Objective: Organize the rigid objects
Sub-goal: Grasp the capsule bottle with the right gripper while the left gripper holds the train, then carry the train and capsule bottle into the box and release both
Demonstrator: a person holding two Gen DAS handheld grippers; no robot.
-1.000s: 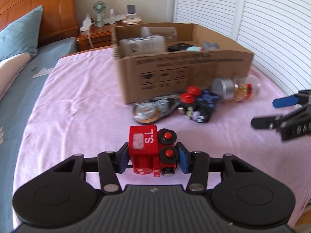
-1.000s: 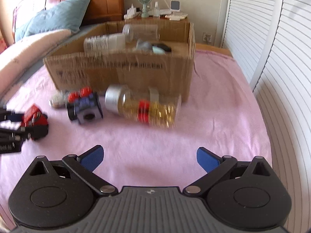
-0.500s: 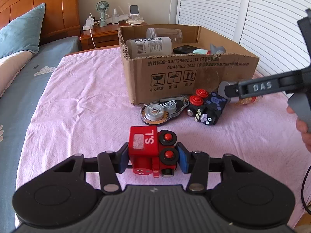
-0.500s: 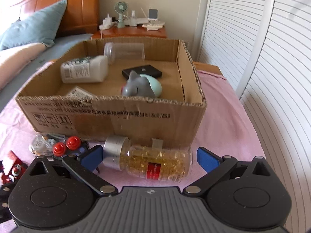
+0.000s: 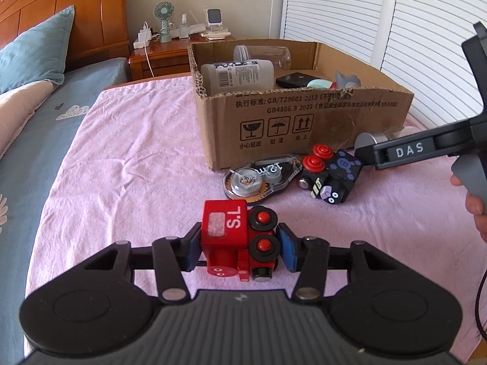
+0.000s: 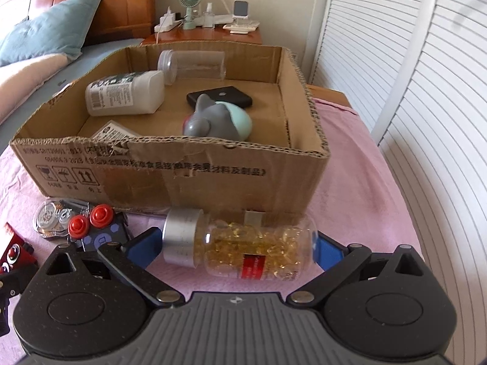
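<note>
Since a second ago: my right gripper [image 6: 236,251] has come in low around the pill bottle [image 6: 243,248]; the left one has not shifted.
Left view: my left gripper [image 5: 239,248] clamps the red toy train [image 5: 236,237] just above the pink sheet [image 5: 137,158], its round face toward the camera, length running along the fingers.
Right view: blue pads [image 6: 144,248] stand wide at either end of the bottle, which lies on its side across the view, silver cap left, just before the cardboard box [image 6: 182,167].
</note>
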